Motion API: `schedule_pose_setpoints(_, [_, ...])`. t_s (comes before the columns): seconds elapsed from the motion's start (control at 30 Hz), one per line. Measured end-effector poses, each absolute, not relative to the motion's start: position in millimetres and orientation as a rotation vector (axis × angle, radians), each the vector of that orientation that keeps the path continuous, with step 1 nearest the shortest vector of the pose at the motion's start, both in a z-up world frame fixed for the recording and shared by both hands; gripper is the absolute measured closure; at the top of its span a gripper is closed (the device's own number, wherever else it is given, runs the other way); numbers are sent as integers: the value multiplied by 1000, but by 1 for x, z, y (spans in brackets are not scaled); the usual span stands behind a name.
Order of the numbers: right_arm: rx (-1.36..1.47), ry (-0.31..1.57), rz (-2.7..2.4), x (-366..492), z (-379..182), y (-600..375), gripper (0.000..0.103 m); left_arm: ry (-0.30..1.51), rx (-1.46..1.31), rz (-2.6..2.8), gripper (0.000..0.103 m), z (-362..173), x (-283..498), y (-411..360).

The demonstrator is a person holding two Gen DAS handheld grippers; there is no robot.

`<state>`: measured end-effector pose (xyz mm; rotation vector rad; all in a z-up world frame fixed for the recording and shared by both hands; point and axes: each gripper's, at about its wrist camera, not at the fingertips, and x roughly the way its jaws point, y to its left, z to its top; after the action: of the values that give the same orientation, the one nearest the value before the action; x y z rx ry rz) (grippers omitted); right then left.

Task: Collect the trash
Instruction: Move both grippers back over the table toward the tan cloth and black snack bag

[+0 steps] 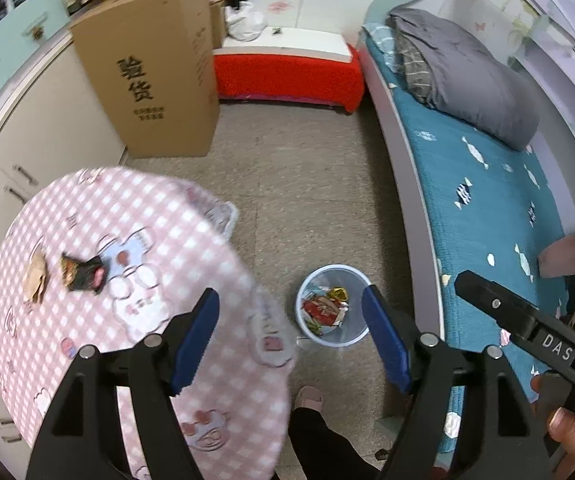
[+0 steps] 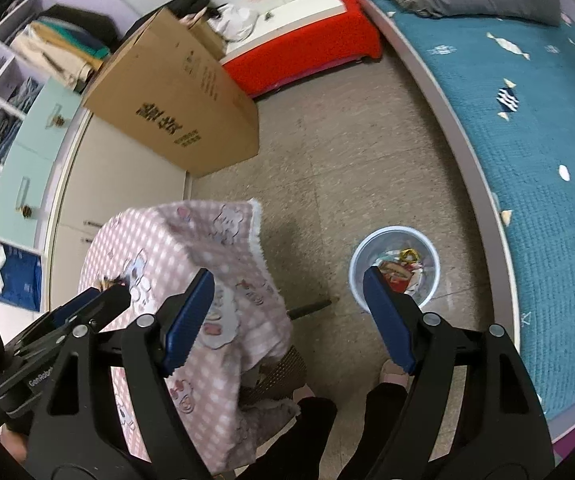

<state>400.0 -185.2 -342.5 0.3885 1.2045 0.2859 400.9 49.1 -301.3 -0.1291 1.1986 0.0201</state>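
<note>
Both grippers' fingers spread, empty; dark wrapper [image 1: 84, 273] left-centre on the surface [image 1: 191, 240] is thin and flat, so pinch may slip.

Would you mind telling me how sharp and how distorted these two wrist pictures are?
Left wrist view: strong fisheye bending, the bed edge curves; the pink checked tablecloth is smeared by motion blur, while the left gripper is crisp. Right wrist view: same bending, dark corners; cardboard box lettering is slightly soft, right gripper sharp. Even light, no glare.
</note>
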Motion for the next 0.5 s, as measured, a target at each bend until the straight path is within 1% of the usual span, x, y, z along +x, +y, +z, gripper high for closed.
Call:
schedule_pose_setpoints(0.3, [294, 1247, 385, 384, -352, -84, 27, 1230, -217, 138, 30, -319, 367, 152])
schedule_pose_setpoints(0.5, [216, 1257, 464, 377, -357, -4, 27, 1246, -276, 255, 30, -337, 344, 246])
